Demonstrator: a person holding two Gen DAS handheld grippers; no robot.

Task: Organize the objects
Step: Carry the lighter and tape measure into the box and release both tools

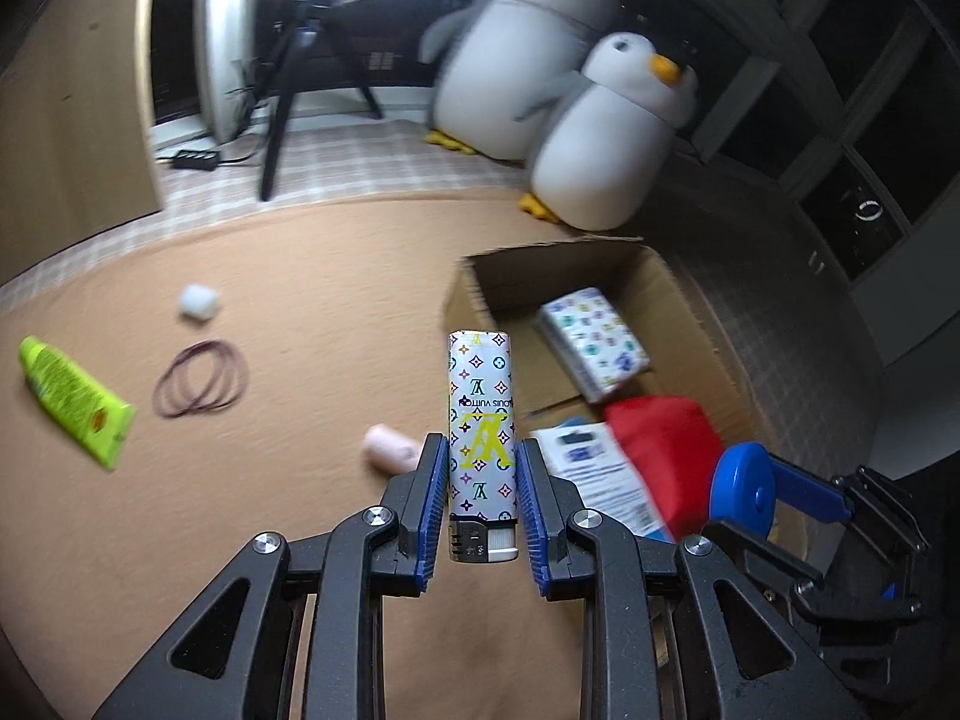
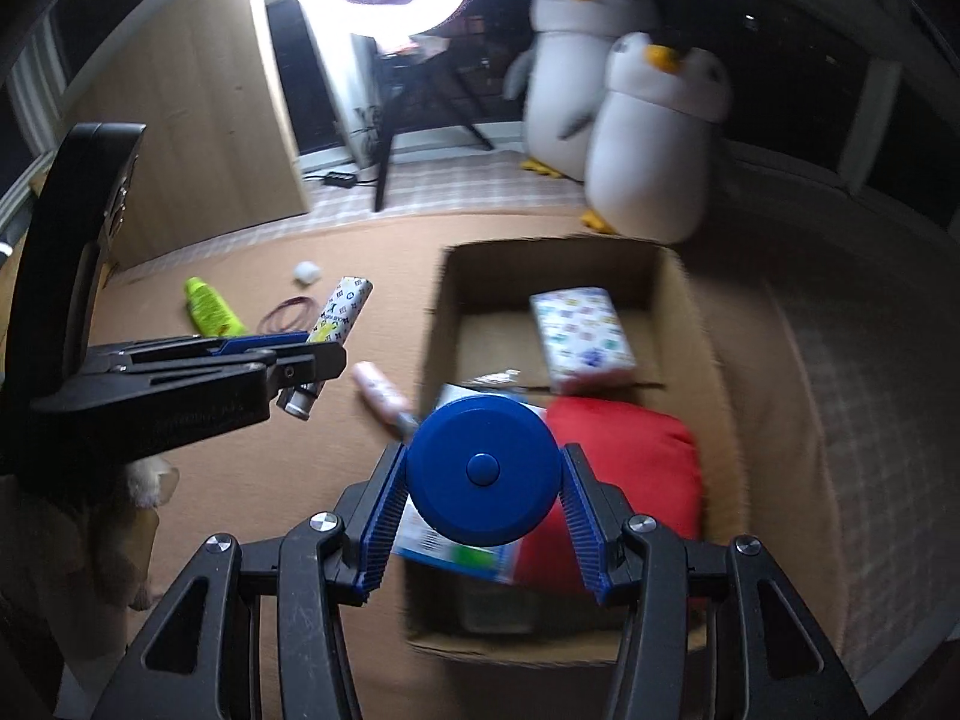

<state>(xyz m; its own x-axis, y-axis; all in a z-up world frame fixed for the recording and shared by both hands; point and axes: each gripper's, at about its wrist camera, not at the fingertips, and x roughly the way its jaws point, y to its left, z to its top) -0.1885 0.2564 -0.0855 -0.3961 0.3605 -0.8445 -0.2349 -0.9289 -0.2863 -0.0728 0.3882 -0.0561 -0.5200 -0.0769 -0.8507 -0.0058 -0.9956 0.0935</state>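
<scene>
Lighter (image 1: pixel 482 420), white with coloured monogram print, stands clamped between the blue pads of the left gripper (image 1: pixel 482 468), metal head toward the camera, above the tan blanket (image 1: pixel 300 276). Left of it on the blanket: green tube (image 1: pixel 72 399), loop of thin hair bands (image 1: pixel 201 387), small white lump (image 1: pixel 200 302), pink roll (image 1: pixel 390 449) just beside the left finger. Right: open cardboard box (image 2: pixel 678 300) holding a patterned pack (image 2: pixel 582 336), red pouch (image 2: pixel 630 468) and printed packet (image 2: pixel 456 546). Right gripper (image 2: pixel 483 501) grips a blue round disc (image 2: pixel 483 468) over the box's near end. Two plush penguins (image 1: pixel 576 120) behind.
</scene>
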